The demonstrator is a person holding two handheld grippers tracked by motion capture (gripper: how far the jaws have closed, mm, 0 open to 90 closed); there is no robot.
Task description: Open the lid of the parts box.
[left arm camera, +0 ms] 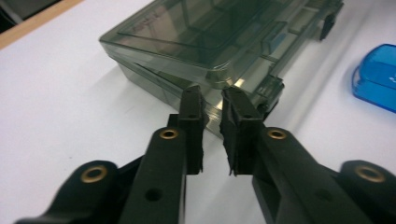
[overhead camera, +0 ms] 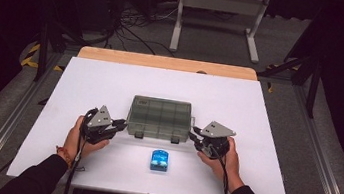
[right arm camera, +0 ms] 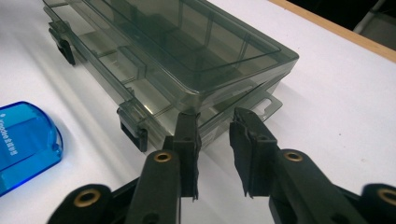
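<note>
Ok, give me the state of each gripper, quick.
Left gripper: open a little, holding nothing, fingers at the grey plastic box's corner.
Right gripper: open, holding nothing, at the box's other end.

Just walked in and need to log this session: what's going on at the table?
A person holds the left gripper and the right gripper at opposite ends of a smoky clear compartment box on the white table. Both sets of jaws stand slightly apart at its near corners, gripping nothing. The lid looks closed. A small blue case lies untouched nearby.
</note>
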